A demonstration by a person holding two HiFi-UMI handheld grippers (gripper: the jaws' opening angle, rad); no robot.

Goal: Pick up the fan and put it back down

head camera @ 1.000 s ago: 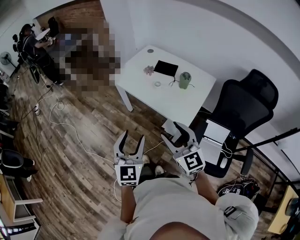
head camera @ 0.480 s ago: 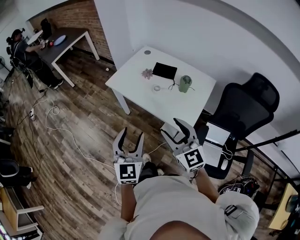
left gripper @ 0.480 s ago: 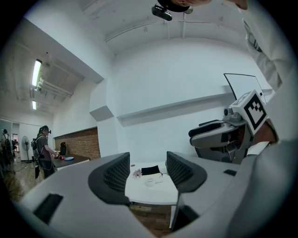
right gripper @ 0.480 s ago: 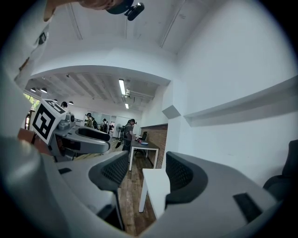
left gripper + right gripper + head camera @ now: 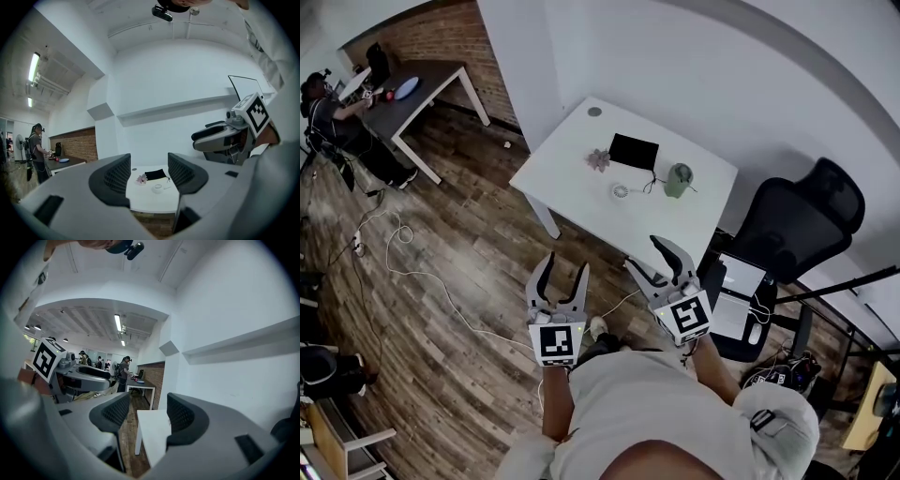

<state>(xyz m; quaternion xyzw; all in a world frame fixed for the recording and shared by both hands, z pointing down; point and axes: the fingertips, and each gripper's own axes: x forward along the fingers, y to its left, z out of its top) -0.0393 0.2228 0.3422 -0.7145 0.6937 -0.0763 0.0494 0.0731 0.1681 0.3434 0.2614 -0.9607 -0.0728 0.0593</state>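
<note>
Honestly, nothing's in my grippers at the moment. In the head view my left gripper (image 5: pixel 565 265) sits at lower center and my right gripper (image 5: pixel 645 255) just to the right of it. Both are over the wood floor (image 5: pixel 469 253), short of the white table (image 5: pixel 572 178). The left gripper view shows that pair of fingers (image 5: pixel 117 176) spread apart with only air between them. The right gripper view shows the same thing, fingers (image 5: pixel 185 416) apart and gripping nothing.

The fan (image 5: pixel 621 191) is the little round white thing lying flat on the table, a bit above center of the head view, well apart from both grippers. It lines up right in the gap of my left fingers in the left gripper view. Around it on the tabletop there's a flat black thing (image 5: pixel 634 151) above it, a small pink flower-looking thing (image 5: pixel 599 160) to its upper left, and a green cup-shaped thing (image 5: pixel 679 179) to its right. A black office chair (image 5: pixel 797 225) stands at the right of the frame.
</note>
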